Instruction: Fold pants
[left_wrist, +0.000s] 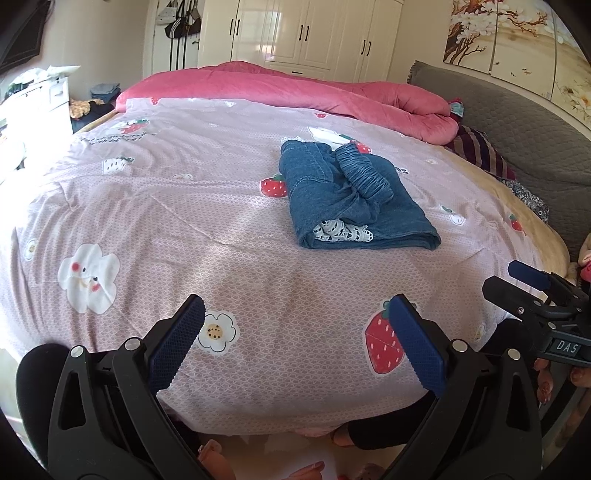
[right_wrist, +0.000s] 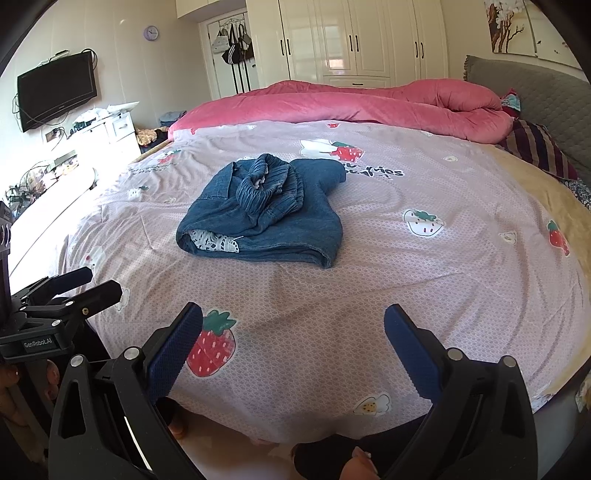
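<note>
On the bed, over a pink strawberry-print sheet (left_wrist: 155, 206), blue denim pants (left_wrist: 351, 199) are seen folded into a squat bundle near the middle, with the ribbed elastic waistband (left_wrist: 365, 173) bunched on top and white lace (left_wrist: 341, 232) showing at the near edge. The left gripper (left_wrist: 295, 317) and the right gripper (right_wrist: 293, 321) are held spread and empty, well apart from the pants.

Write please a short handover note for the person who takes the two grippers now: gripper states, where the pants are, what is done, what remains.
Left gripper: open, empty, above the near bed edge.
Right gripper: open, empty, beside it.
Pants: a folded bundle on the pink bedsheet, apart from both grippers; elastic waistband bunched on top, white lace showing at the near end.
Done: main folds.
Left: perhaps flatten the waistband and tuck in the lace.
</note>
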